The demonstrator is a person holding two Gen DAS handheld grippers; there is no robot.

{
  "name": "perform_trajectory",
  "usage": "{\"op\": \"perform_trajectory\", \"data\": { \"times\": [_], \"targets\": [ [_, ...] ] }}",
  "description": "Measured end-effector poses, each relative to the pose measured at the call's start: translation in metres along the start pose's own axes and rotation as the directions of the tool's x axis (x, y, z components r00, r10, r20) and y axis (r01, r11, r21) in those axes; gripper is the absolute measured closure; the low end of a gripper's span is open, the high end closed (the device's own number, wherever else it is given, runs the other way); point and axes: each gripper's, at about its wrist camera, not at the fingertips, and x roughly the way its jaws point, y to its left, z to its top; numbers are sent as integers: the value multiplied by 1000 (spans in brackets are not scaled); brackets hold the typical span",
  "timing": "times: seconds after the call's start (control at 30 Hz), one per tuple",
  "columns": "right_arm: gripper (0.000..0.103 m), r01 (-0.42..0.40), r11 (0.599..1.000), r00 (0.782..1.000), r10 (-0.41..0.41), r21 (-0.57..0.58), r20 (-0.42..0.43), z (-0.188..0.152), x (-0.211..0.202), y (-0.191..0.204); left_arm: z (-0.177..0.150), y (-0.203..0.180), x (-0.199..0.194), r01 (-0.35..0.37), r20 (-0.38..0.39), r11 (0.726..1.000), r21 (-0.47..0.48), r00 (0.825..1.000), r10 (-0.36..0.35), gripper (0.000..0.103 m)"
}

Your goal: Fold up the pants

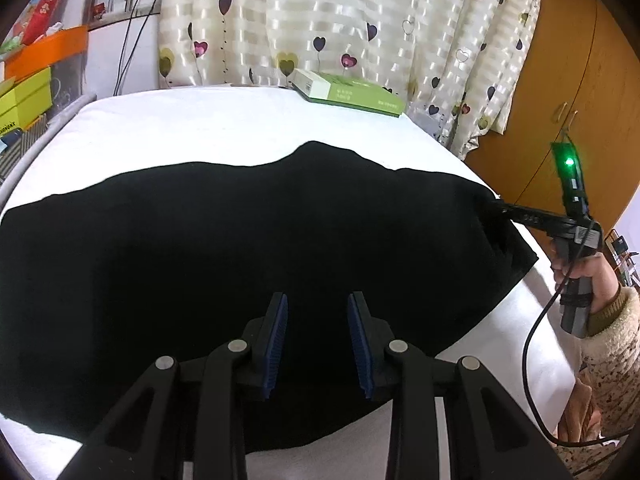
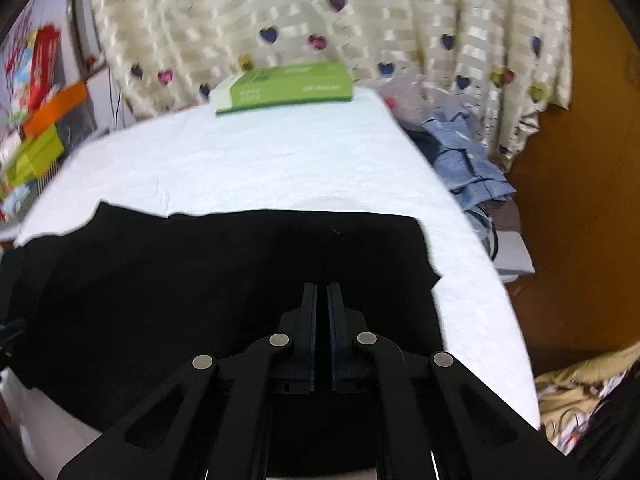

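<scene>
White table [image 1: 200, 128], black pants [image 1: 200, 260] spread beneath left claw [image 1: 318, 312], parted

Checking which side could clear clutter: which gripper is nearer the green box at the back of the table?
Right, probably. The right gripper is over the pants' right end, on the green box's side of the table. The left gripper hovers over the pants' near edge.

Black pants [image 1: 240, 248], white sheet [image 1: 200, 128], green box [image 1: 352, 94], heart-patterned cream curtain [image 1: 320, 20]
</scene>
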Motion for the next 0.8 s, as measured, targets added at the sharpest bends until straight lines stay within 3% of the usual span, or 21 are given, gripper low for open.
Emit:
{"op": "perform_trajectory", "data": {
  "times": [0.33,0.8],
  "targets": [
    [99,-66,968,998,64,244,14,-40,-27,-54,-7,-2,0,9,-11,1000,-2,1000,-9,69],
    [99,-81,950,997,79,301,21,-59,-27,-70,-22,-10,-13,1,-43,998,64,999,2,67]
  ]
}}
